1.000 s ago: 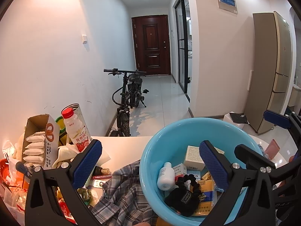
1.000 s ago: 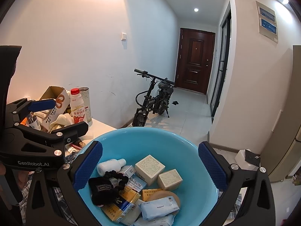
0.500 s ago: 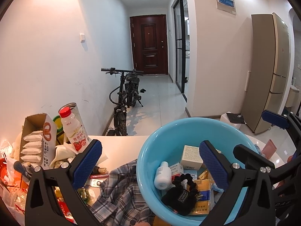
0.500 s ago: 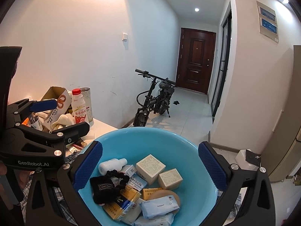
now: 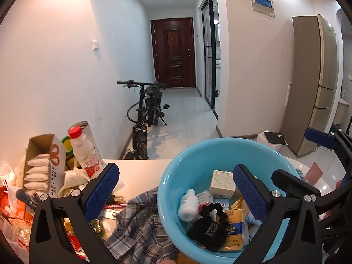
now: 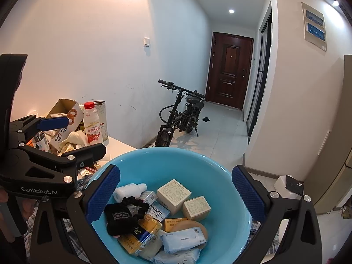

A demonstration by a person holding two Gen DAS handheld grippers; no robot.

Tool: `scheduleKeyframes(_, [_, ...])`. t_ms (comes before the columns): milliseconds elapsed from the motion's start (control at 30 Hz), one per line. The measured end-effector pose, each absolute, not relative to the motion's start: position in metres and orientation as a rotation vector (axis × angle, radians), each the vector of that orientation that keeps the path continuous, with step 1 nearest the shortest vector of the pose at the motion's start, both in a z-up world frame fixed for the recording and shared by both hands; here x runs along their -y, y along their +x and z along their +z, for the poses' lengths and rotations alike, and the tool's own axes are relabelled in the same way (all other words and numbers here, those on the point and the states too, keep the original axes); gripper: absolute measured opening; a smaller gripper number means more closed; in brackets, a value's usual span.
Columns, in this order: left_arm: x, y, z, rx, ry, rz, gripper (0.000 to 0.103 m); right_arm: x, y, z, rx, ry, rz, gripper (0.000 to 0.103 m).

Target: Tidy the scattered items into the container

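White tabletop [image 5: 140,165]: blue basin [image 6: 176,160] (already full) sits between wide-spread right gripper [image 6: 176,195].

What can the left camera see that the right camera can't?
Only the left wrist view shows the tall beige fridge and most of the crumpled plaid shirt beside the basin. Only the right wrist view shows the pale blue tissue packs lying low in the basin. Both show the round light-blue plastic basin, the red-capped white drink bottle and the black bicycle.
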State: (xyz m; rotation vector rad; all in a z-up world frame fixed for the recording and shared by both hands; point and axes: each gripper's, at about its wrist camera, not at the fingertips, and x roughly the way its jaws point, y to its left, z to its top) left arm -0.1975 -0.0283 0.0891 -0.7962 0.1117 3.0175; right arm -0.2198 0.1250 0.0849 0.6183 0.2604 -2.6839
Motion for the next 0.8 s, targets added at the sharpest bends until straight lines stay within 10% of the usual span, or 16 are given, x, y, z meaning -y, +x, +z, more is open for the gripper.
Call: scheduleKeyframes(800, [0.0251,-0.1988,0.0888,-0.096,-0.806,2.977,0.103,-0.1301,-0.2173,0.0864,-0.264,0.632,-2.669,0.103])
